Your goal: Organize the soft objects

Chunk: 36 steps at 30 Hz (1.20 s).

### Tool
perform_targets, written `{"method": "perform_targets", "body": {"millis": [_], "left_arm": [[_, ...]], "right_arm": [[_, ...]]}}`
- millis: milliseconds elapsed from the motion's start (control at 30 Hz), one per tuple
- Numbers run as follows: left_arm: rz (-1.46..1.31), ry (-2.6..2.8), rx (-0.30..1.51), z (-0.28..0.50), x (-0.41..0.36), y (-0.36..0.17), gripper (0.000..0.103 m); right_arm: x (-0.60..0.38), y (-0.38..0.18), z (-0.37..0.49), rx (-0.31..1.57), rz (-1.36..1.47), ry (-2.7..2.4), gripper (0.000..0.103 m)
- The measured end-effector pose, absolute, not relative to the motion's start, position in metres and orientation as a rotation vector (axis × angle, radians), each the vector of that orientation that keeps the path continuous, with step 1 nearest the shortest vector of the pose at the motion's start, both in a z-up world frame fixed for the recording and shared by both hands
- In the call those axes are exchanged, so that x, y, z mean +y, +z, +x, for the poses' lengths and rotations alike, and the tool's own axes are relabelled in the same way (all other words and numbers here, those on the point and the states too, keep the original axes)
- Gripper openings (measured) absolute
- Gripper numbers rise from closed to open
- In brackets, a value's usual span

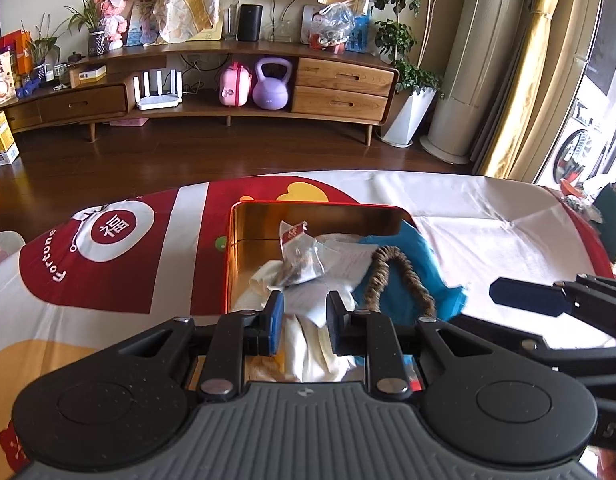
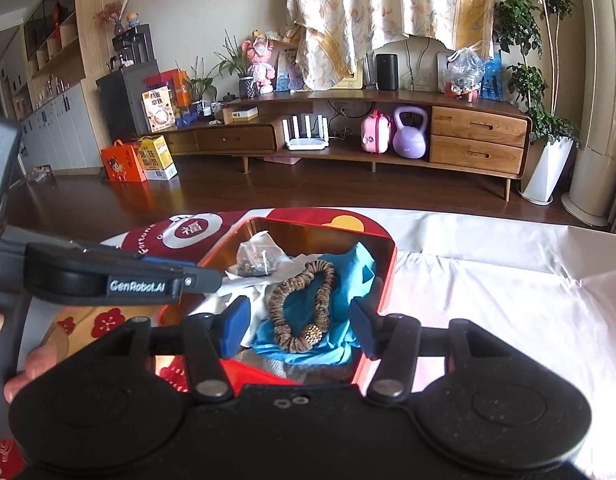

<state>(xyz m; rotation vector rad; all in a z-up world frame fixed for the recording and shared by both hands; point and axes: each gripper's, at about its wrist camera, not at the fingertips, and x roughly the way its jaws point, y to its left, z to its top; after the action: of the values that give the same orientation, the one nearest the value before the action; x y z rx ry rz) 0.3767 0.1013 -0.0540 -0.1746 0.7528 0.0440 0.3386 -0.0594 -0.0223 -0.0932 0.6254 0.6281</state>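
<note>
A red tin with a gold inside stands on the table. In it lie a blue cloth, a brown scrunchie, cream and white cloths and a clear packet. My left gripper hovers over the tin's near end, its jaws partly apart around the white cloth, not pinching it. My right gripper is open above the scrunchie and blue cloth. It also shows in the left wrist view.
A red, white and yellow tablecloth covers the table. Beyond its far edge are wooden floor and a low TV cabinet. The left gripper's body reaches in across the tin's left side.
</note>
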Motion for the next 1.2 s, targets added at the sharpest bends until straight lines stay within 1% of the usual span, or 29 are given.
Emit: {"method": "perform_targets", "body": {"millis": [233, 367, 600, 667, 700, 733, 767, 800, 1000, 1067, 1133, 1167, 1200], "left_arm": [[-0.177, 0.025, 0.721, 0.341, 0.092, -0.035, 0.022], [-0.172, 0.014, 0.701, 0.320, 0.086, -0.022, 0.022], [-0.135, 0.014, 0.658, 0.282, 0.072, -0.006, 0.022], [-0.126, 0.014, 0.649, 0.270, 0.069, -0.001, 0.024], [-0.126, 0.014, 0.644, 0.265, 0.068, 0.000, 0.031], [-0.125, 0.014, 0.640, 0.260, 0.067, 0.001, 0.045], [-0.125, 0.014, 0.635, 0.254, 0.066, 0.002, 0.055], [-0.128, 0.015, 0.621, 0.248, 0.066, 0.004, 0.068], [-0.134, 0.021, 0.603, 0.224, 0.061, 0.009, 0.069], [-0.121, 0.031, 0.589, 0.215, 0.057, 0.011, 0.073], [-0.117, 0.033, 0.572, 0.206, 0.055, 0.012, 0.078], [-0.118, 0.035, 0.565, 0.202, 0.054, 0.013, 0.079], [-0.122, 0.036, 0.560, 0.198, 0.054, 0.013, 0.079]], "right_arm": [[-0.067, -0.005, 0.317, 0.611, -0.075, 0.632, 0.058], [-0.071, 0.004, 0.300, 0.595, -0.071, 0.630, 0.062], [-0.084, 0.014, 0.271, 0.586, -0.047, 0.627, 0.064], [-0.088, 0.017, 0.263, 0.582, -0.046, 0.625, 0.065], [-0.089, 0.018, 0.259, 0.580, -0.044, 0.625, 0.066], [-0.089, 0.019, 0.255, 0.578, -0.042, 0.624, 0.067], [-0.090, 0.020, 0.250, 0.576, -0.040, 0.626, 0.068], [-0.092, 0.021, 0.246, 0.574, -0.039, 0.628, 0.069], [-0.098, 0.028, 0.221, 0.540, -0.046, 0.628, 0.079], [-0.101, 0.029, 0.215, 0.529, -0.046, 0.627, 0.083], [-0.105, 0.030, 0.209, 0.524, -0.037, 0.625, 0.086], [-0.107, 0.029, 0.206, 0.521, -0.030, 0.626, 0.090], [-0.109, 0.029, 0.204, 0.518, -0.026, 0.628, 0.092]]}}
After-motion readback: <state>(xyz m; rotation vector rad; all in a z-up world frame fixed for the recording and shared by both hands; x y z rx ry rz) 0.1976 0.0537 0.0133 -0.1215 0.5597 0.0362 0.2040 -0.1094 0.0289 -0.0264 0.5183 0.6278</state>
